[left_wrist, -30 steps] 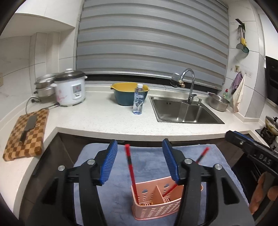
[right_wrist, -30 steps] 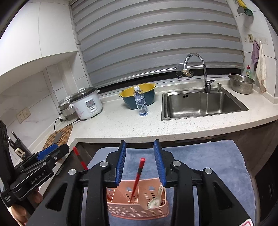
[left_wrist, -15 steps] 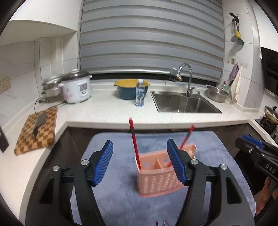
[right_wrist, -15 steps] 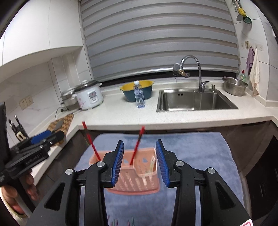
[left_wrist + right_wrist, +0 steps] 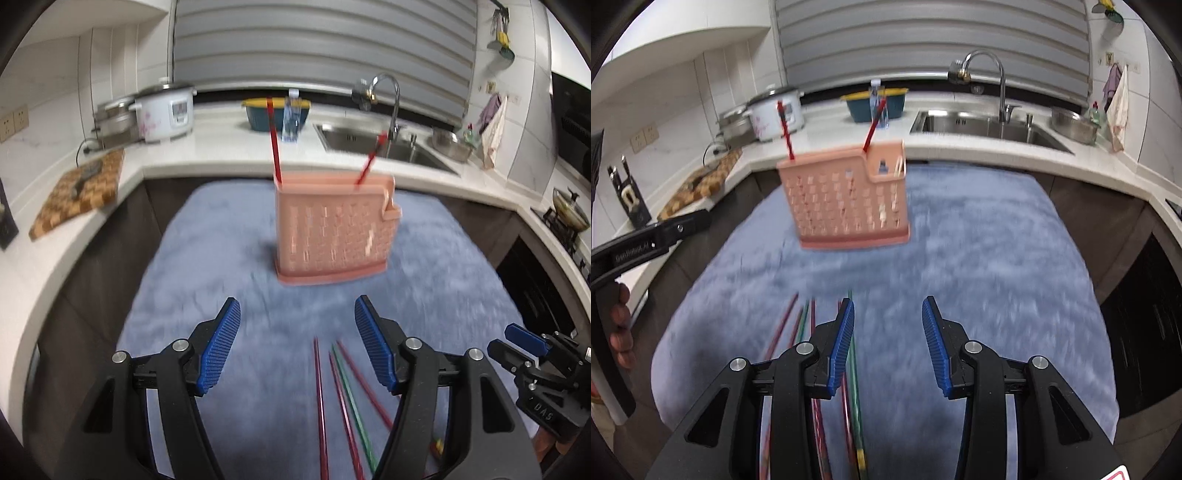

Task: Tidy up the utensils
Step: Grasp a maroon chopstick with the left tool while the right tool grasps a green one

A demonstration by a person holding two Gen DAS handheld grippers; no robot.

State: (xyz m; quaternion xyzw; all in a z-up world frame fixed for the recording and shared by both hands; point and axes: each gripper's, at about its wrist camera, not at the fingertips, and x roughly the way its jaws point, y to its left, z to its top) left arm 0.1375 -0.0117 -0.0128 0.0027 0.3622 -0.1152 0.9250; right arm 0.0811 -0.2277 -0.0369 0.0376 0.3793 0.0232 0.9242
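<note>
A pink utensil caddy [image 5: 334, 229] stands upright on a blue-grey towel [image 5: 207, 280] spread over the tabletop, and it serves here as the landmark. Two red chopsticks [image 5: 273, 140] rise out of the caddy, one near its left end and one leaning toward the right, both poking above the rim. In the right wrist view the caddy [image 5: 849, 195] shows a smaller side compartment at its right end holding a pale utensil; what kind it is cannot be told through the blur.

On the towel in front of the caddy, well apart from it, lies a loose bundle of chopsticks [image 5: 341, 398], mostly red with a green one among them, lying lengthwise toward the cameras. In the right wrist view the same loose chopsticks [image 5: 807, 325] run under and beside that tool's left finger.

The left hand-held gripper [image 5: 297, 345] hovers in front of the caddy above the loose chopsticks, its blue-padded jaws spread wide with nothing between them. The right hand-held gripper [image 5: 888, 345] also stands released, jaws apart and empty, in front of the caddy and to the right of the loose bundle.

Behind the caddy runs a white kitchen counter [image 5: 221, 147] with a rice cooker [image 5: 166, 110], a yellow-rimmed bowl [image 5: 275, 114], a water bottle [image 5: 291, 118] and a steel sink [image 5: 384, 144] with a curved tap [image 5: 388, 99]. To the caddy's left on that counter lies a checkered cutting board [image 5: 77, 192].
</note>
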